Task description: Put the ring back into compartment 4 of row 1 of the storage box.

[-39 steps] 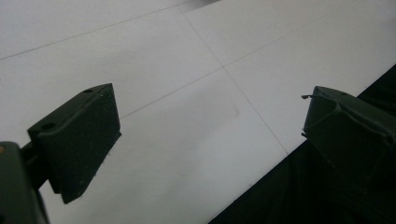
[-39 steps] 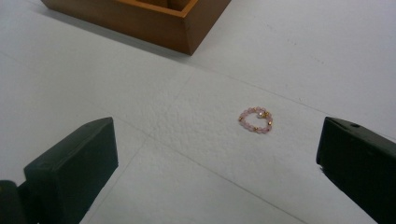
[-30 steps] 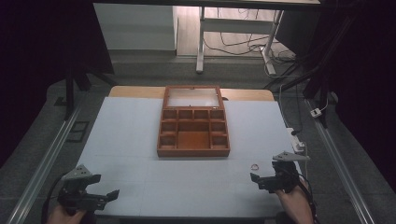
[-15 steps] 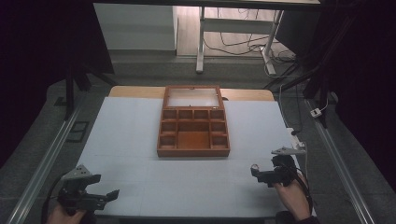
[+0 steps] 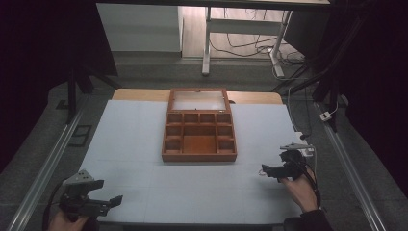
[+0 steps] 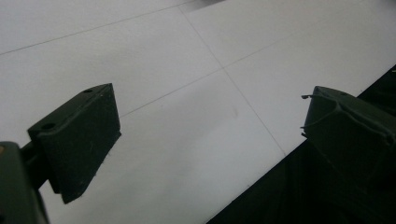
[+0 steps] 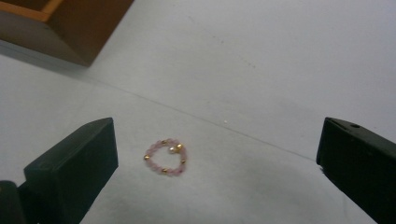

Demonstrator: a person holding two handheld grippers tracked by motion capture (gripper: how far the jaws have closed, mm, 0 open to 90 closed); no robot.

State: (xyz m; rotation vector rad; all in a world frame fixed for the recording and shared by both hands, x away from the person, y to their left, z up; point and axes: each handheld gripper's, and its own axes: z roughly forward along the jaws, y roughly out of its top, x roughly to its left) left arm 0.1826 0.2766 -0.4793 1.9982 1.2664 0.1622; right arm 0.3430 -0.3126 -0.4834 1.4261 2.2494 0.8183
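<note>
White sheeting covers the surface (image 5: 144, 144) in the high view, with a dark floor and cables beyond its far edge. A brown wooden compartment box with an open glazed lid (image 5: 199, 126) sits at the middle. The right tongs (image 5: 267, 170) hang low over the sheet, near the box's near right corner, and a small pale speck, the bead ring, lies just at their tips. The left tongs (image 5: 113, 202) rest at the near left corner, well apart from the box.

Seen from the left gripper view, the left tongs (image 6: 205, 140) stand wide open over bare sheet at the surface's edge, holding nothing.

Seen from the right gripper view, the right tongs (image 7: 215, 158) gape wide, empty. A small ring of pink and gold beads (image 7: 164, 156) lies flat on the sheet between the jaws, nearer the left one, touching neither. The box's corner (image 7: 70, 28) shows at the upper left, apart from the ring.
</note>
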